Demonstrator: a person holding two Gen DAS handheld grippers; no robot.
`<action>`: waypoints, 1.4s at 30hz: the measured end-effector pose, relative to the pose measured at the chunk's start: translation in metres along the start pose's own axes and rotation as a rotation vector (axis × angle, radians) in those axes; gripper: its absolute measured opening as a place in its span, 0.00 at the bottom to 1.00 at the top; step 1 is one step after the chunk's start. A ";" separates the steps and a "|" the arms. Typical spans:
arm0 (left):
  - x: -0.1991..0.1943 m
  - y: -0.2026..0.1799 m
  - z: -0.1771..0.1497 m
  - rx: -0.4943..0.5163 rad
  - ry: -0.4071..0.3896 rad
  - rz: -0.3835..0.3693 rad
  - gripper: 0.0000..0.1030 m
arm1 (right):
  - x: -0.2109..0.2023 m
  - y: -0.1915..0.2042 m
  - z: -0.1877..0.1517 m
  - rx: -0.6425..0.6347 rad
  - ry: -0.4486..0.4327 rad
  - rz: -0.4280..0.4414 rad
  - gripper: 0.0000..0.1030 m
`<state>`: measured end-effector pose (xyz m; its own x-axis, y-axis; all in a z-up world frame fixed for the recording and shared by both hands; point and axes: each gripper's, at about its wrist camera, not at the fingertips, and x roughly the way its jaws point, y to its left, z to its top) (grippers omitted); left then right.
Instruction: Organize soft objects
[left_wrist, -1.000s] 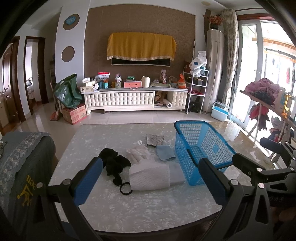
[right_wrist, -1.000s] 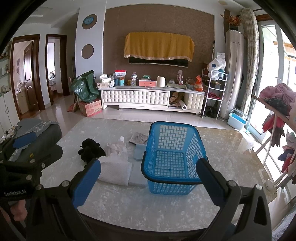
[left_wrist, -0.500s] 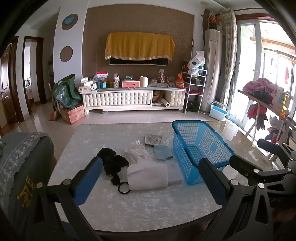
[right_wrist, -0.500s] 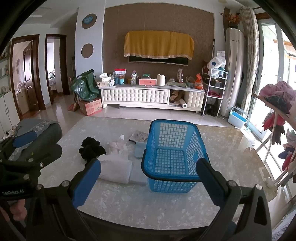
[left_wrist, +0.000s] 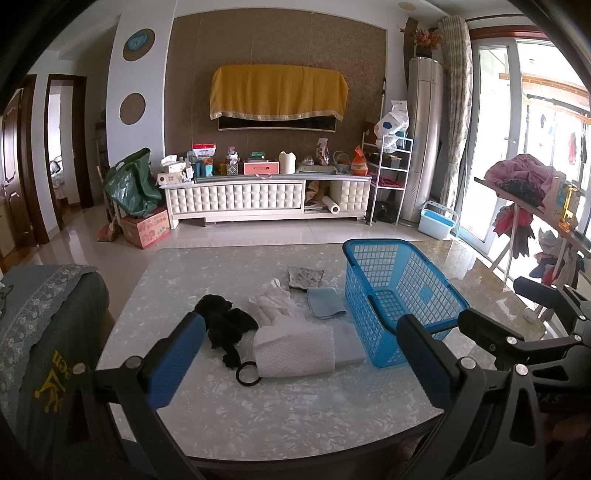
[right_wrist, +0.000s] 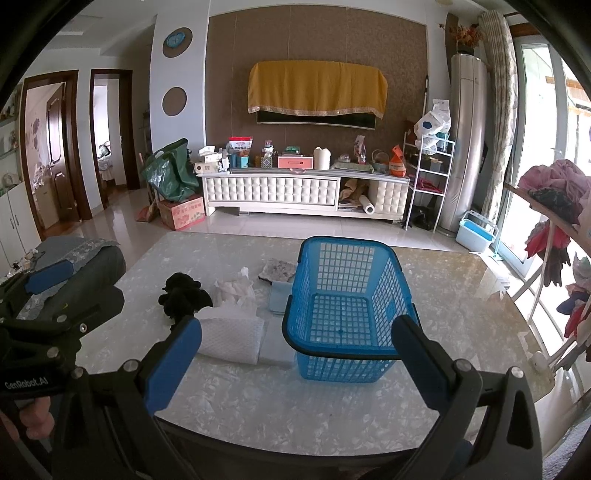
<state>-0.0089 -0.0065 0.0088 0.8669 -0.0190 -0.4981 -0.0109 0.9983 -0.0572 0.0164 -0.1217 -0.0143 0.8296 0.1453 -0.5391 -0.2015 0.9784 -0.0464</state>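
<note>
On the marble table (left_wrist: 280, 410) lie a black cloth bundle (left_wrist: 225, 323), a black ring (left_wrist: 246, 373), a folded white waffle towel (left_wrist: 295, 350) over a grey cloth, a crumpled white plastic bag (left_wrist: 271, 301), a light blue cloth (left_wrist: 325, 302) and a grey patterned rag (left_wrist: 304, 277). An empty blue plastic basket (left_wrist: 399, 295) stands to their right. My left gripper (left_wrist: 299, 354) is open, held back above the table's near edge in line with the towel. My right gripper (right_wrist: 295, 358) is open too, facing the basket (right_wrist: 347, 306) and towel (right_wrist: 231, 338).
A chair with a grey embroidered cover (left_wrist: 40, 332) stands at the table's left. A drying rack with clothes (left_wrist: 528, 192) is on the right by the glass door. A white TV cabinet (left_wrist: 266, 195) lies beyond open floor.
Both grippers have drifted slightly; the table objects and basket sit a little lower and nearer in view. Nothing was touched, and both jaws stay open.
</note>
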 end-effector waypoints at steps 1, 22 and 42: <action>0.000 0.000 0.000 0.000 0.001 0.001 1.00 | 0.000 0.000 0.000 0.000 0.002 0.000 1.00; 0.010 -0.006 0.006 0.022 0.026 0.001 1.00 | 0.005 -0.012 0.007 0.030 0.038 0.028 1.00; 0.064 0.040 0.032 0.031 0.162 0.006 1.00 | 0.056 0.007 0.031 -0.070 0.145 0.098 1.00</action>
<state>0.0617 0.0342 0.0023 0.7750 -0.0189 -0.6316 0.0017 0.9996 -0.0278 0.0775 -0.1017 -0.0183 0.7214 0.2121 -0.6593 -0.3178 0.9472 -0.0429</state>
